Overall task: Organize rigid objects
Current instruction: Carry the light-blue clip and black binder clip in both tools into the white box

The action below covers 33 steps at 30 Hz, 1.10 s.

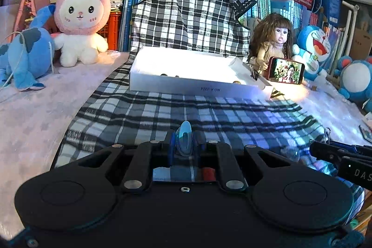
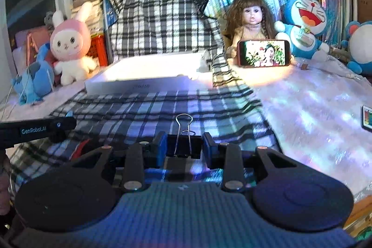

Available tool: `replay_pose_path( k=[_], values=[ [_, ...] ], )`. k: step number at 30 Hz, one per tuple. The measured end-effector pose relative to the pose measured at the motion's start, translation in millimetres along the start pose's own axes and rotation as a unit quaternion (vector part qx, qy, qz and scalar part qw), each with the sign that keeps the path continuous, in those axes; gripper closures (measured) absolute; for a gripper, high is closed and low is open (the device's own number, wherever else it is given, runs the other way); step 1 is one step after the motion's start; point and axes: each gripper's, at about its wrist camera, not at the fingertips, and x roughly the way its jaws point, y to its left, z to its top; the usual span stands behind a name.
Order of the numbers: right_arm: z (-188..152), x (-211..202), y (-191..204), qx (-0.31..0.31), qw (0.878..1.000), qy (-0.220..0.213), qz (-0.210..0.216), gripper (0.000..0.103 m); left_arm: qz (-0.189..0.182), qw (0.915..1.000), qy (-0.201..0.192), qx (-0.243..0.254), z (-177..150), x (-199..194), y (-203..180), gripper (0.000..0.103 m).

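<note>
Left wrist view: a blue disc (image 1: 184,140) is pinched in the left hand-held gripper (image 1: 184,143) above the plaid cloth (image 1: 162,108); a binder clip (image 2: 183,143) is clamped by the right hand-held gripper (image 2: 184,148), short of the white box (image 2: 148,80).

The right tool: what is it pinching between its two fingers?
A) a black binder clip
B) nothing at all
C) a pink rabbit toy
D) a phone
A: the right tool is closed on a black binder clip, whose wire handles stick up between the blue pads.
</note>
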Motion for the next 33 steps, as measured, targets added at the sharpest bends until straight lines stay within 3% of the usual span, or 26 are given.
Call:
replay_pose_path(
  k=[10,24,33],
  values=[
    [34.8,25.6,-19.1,0.046,0.999,-0.003,0.002,0.065,-0.008,0.9999,-0.004,-0.012,47.9,23.6,8.6,0.088],
    [72.1,80.8,-10.2,0.05,0.999,0.01,0.007,0.065,-0.012,0.9999,0.002,-0.002,84.0,69.9,1.3,0.088],
    [105.3,116.4,-7.1,0.07,0.996,0.028,0.042,0.065,-0.036,0.9988,0.023,-0.025,109.8,105.8,-4.8,0.088]
  ],
)
